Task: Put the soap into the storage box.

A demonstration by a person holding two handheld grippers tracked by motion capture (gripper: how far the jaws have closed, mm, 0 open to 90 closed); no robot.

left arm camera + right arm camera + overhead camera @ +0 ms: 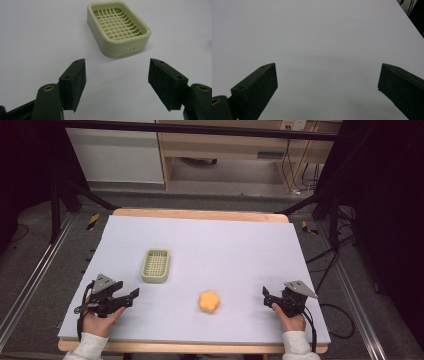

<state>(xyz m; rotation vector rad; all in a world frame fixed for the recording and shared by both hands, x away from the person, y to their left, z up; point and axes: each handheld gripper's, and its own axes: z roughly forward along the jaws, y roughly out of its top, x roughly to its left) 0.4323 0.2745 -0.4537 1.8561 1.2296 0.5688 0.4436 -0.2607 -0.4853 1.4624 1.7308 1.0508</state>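
Observation:
A cream soap dish [156, 265] with a grid floor sits left of the table's middle and holds nothing. An orange flower-shaped sponge [209, 301] lies near the front, between the two hands. My left gripper [129, 292] rests at the front left, open, a short way in front of the dish. In the left gripper view the soap dish [118, 27] lies just beyond the left gripper [117, 75], with nothing between its jaws. My right gripper [266, 297] is at the front right, open, pointing towards the sponge. In the right gripper view, the right gripper [328, 80] has only bare table between its wide-apart jaws.
A white sheet [225, 245] covers the table, with a wooden edge [200, 214] at the back. Black frame bars [55, 215] stand at both sides. Cables [330, 255] trail on the floor to the right. Wooden furniture [225, 145] stands behind.

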